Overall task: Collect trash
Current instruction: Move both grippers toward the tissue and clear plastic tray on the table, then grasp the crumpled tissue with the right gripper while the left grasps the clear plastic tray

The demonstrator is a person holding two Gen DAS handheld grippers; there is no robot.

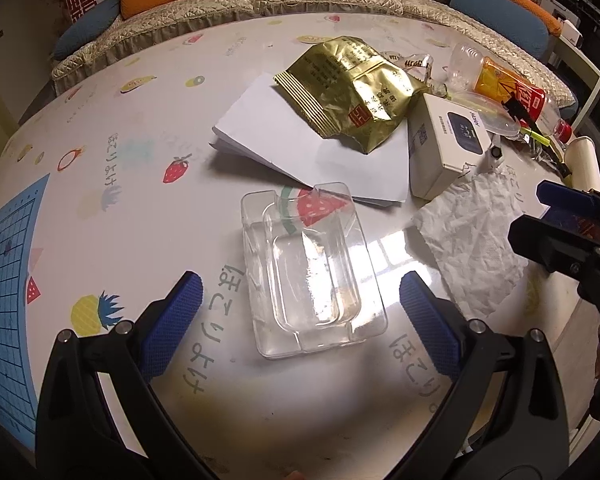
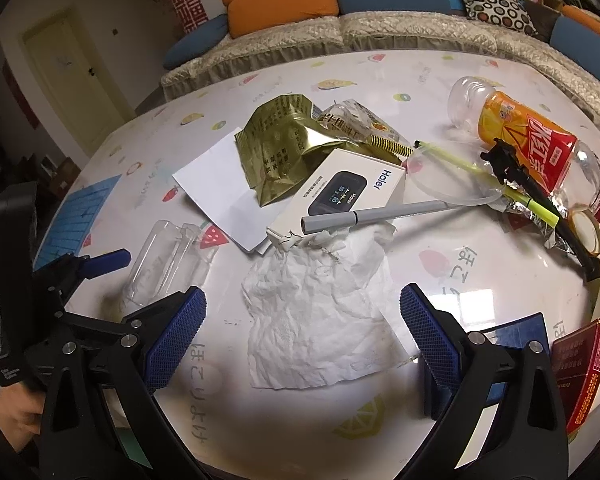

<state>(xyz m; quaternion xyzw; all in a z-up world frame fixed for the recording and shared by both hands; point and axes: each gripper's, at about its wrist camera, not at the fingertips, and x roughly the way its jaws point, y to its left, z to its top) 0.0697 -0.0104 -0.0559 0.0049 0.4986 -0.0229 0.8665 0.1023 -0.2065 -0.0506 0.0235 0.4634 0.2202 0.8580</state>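
A clear plastic blister tray [image 1: 312,268] lies flat on the fruit-print table, directly ahead of my open left gripper [image 1: 300,304], whose blue pads flank its near end without touching. A crumpled white tissue [image 2: 316,312] lies between the fingers of my open right gripper [image 2: 302,320]. Further back sit a gold foil snack bag [image 1: 352,88], a white sheet of paper [image 1: 300,148], a white Haier box [image 2: 340,200], and an empty orange-labelled bottle [image 2: 528,140]. The tissue [image 1: 472,236] and the other gripper [image 1: 560,232] show at the right of the left wrist view.
A grey pen [image 2: 372,216], a yellow straw [image 2: 488,176], a clear lid [image 2: 448,176], a tape roll [image 2: 588,232] and a red carton [image 2: 580,376] crowd the right side. A blue grid sheet [image 1: 4,292] lies at the left. A sofa [image 2: 380,28] runs behind the table.
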